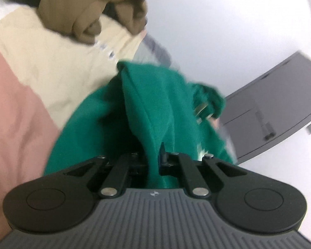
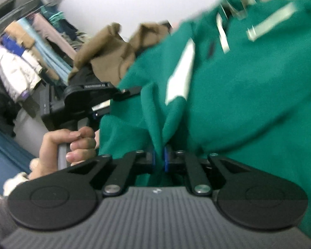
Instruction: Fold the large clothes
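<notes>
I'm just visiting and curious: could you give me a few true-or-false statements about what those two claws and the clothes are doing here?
1. Both claws are clamped on the green garment. True: left claw, right claw.
2. The green garment is plain. False: it has white stripes.
3. A brown garment lies behind the green one. True.
4. The right claw is empty. False: green fabric is pinched in it.
5. A bare hand grips the left claw's handle. True.

The big garment (image 2: 248, 95) was solid teal-green with white stripes across it. A tan-brown garment (image 1: 89, 10) sat at the far edge of the bedding (image 1: 20, 87), which was cream and dusty pink blocks. Both grippers were black with grey ribbed bodies, blue pads (image 2: 167, 158) on the right one.
</notes>
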Available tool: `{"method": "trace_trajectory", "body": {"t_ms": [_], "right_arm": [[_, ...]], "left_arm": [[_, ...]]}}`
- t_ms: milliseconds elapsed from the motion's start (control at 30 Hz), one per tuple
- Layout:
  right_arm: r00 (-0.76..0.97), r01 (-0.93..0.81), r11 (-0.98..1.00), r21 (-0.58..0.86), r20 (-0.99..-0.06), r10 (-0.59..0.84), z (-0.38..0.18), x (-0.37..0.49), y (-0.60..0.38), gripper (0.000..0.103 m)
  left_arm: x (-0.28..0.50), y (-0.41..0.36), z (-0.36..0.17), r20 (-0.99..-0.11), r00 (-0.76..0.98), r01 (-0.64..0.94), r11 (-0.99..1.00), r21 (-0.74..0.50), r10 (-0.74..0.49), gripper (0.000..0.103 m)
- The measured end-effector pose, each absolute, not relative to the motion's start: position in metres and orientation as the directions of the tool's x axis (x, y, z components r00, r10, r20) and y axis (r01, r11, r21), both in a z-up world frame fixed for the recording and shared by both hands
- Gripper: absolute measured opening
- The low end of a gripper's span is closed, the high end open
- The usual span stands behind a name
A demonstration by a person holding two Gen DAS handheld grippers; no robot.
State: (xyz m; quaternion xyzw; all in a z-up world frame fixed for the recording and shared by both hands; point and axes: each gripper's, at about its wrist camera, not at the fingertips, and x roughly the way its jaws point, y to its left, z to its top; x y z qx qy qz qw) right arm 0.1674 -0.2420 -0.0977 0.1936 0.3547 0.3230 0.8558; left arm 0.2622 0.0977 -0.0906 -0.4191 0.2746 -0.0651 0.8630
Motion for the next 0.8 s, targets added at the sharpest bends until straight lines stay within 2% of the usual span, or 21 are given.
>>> {"method": "trace_trajectory", "body": {"t_ms": [67,200,367,533,733,767,800], "right_arm": [[0.562,-0.455,0.714,0.532,-0.450,0.693,-0.080,0.166,-0.242,0.010],[0.600,-0.483,0.732,0.480,-0.427,0.676,-0.056,0.179,-0.232,0.010],[0.633,-0.469,0.784,0.406,-0.465,0.619,-0.057,0.209,-0.210,0.010],[0.577,-0.464,0.789,0.403,-0.538,0.614,-0.098,0.232,-0.188,0.010],[0.579,-0.483,0.770,0.416,-0.508,0.638,-0.111,0.224,-0.190,0.013],[0.578,-0.483,0.767,0.423,-0.504,0.642,-0.111,0.223,-0.191,0.014],[0.576,-0.479,0.764,0.432,-0.502,0.645,-0.110,0.221,-0.192,0.017]], "left_arm": [[0.257,0.106,-0.083,-0.371,0.865,-0.088,0.624,-0.776,-0.339,0.006],[0.256,0.117,-0.073,-0.353,0.886,-0.095,0.628,-0.773,-0.301,0.006],[0.261,0.134,-0.085,-0.415,0.881,-0.179,0.652,-0.737,-0.227,0.006],[0.269,0.144,-0.108,-0.494,0.849,-0.264,0.659,-0.704,-0.187,0.006],[0.270,0.143,-0.110,-0.517,0.836,-0.272,0.679,-0.682,-0.184,0.008],[0.269,0.143,-0.108,-0.515,0.836,-0.267,0.681,-0.682,-0.188,0.012],[0.268,0.143,-0.108,-0.517,0.834,-0.267,0.679,-0.684,-0.192,0.021]]}}
